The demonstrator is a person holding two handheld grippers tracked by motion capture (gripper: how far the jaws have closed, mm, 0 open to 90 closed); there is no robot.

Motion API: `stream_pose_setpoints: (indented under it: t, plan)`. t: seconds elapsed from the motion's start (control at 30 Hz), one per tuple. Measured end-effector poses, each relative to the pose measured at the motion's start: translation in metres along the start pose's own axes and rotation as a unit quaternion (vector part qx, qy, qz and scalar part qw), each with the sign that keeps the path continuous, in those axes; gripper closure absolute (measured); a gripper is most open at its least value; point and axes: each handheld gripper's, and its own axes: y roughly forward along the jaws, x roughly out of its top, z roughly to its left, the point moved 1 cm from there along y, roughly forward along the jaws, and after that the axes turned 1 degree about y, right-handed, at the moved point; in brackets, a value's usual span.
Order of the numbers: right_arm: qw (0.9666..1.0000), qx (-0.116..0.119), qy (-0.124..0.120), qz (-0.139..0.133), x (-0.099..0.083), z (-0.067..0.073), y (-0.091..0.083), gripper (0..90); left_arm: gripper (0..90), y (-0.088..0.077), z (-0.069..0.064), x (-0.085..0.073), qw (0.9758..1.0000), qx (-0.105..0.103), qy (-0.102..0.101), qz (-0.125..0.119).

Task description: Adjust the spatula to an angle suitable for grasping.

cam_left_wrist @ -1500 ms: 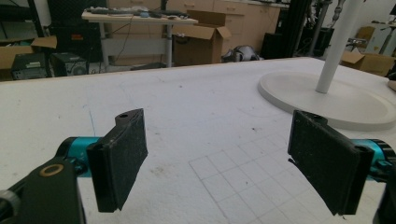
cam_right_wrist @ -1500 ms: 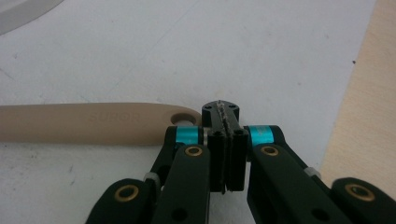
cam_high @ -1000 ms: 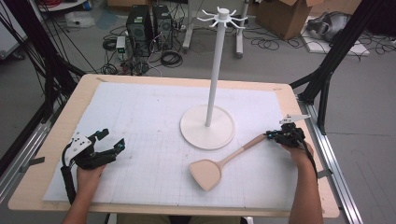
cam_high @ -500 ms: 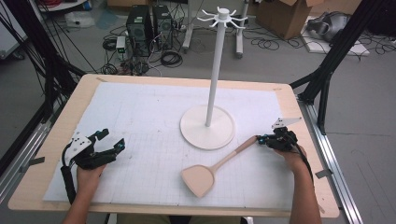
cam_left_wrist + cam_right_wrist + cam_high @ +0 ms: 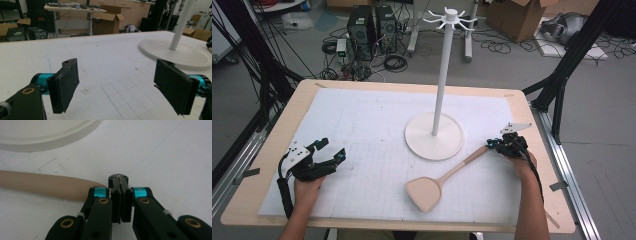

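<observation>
A tan wooden spatula (image 5: 447, 175) lies flat on the white grid mat, blade toward the front, handle pointing back right. My right gripper (image 5: 490, 146) is shut at the handle's tip. In the right gripper view its pads (image 5: 121, 180) press together with nothing between them, and the handle end (image 5: 37, 183) lies against the outside of the left jaw. My left gripper (image 5: 332, 151) rests at the front left of the mat, jaws wide open (image 5: 117, 85) and empty. The white hook stand (image 5: 442, 75) rises from its round base (image 5: 434, 136) at the centre.
The stand's base (image 5: 175, 53) lies ahead and to the right of the left gripper; its rim (image 5: 45, 132) is just beyond the right gripper. The wooden table edge (image 5: 542, 165) runs close to the right hand. Boxes and cables lie on the floor behind.
My right gripper has shifted left with the handle end; the spatula has swung, its blade sliding left and toward the front. The left gripper has stayed put.
</observation>
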Motion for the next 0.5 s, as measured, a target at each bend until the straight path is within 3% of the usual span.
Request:
stream_pose_setpoints:
  t: [0.03,0.13,0.27,0.5]
  plan:
    - [1.0000,0.000,0.000,0.000,0.000,0.000,0.000,89.7,20.3,0.000,0.000,0.000,1.0000,0.000,0.000,0.000]
    - [0.9995,0.031,-0.011,0.004,-0.001,0.004,-0.001,89.9,20.3,0.000,0.000,0.000,1.0000,0.000,0.000,0.001]
    - [0.9997,0.020,-0.001,0.013,-0.001,0.013,-0.004,89.8,20.3,0.000,0.000,0.000,1.0000,0.000,-0.001,-0.001]
    - [0.9995,0.019,0.020,-0.015,-0.019,0.037,-0.017,89.8,20.4,0.000,0.000,0.000,1.0000,0.000,0.000,0.000]
